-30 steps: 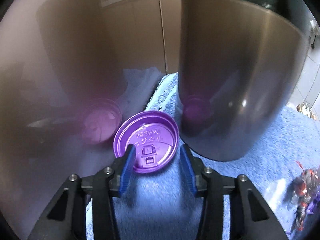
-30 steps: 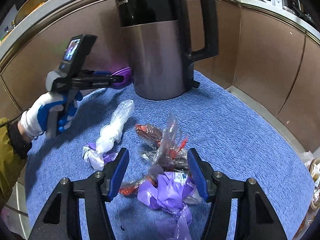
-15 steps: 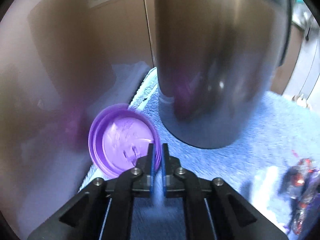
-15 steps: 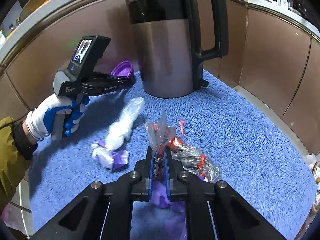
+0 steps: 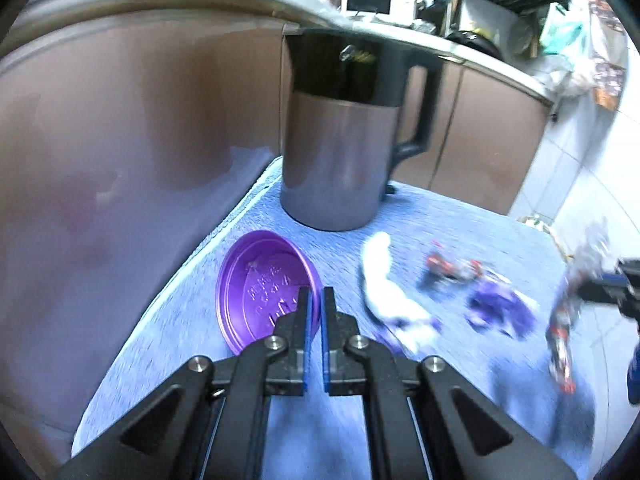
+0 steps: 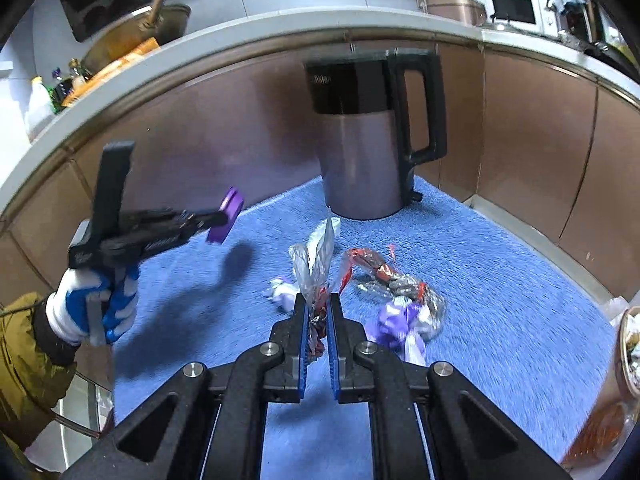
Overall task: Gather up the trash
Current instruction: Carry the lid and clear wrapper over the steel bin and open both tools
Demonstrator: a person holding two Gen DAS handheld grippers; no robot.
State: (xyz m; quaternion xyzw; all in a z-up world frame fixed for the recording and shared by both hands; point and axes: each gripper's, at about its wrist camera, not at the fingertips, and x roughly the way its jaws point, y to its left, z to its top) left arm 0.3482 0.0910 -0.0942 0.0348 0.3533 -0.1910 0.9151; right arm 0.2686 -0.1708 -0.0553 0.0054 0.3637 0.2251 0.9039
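The right gripper (image 6: 317,312) pinches a clear-and-red wrapper (image 6: 316,264), seemingly lifted above the blue towel (image 6: 500,280).

Home kitchen, counter (image 6: 240,46), microwave (image 6: 514,10), kettle (image 6: 360,160) (cabinet fronts behind)

Steel kettle (image 6: 362,160) with black top and handle stands far on blue towel (image 6: 500,280); brown cabinet doors (image 6: 532,140) behind, white microwave (image 6: 516,10) far right.

Fuzzy blue cloth mat (image 6: 500,280); brushed-metal kettle (image 6: 360,160); glossy purple plastic lid (image 5: 260,284); crinkly wrapper (image 6: 316,264).
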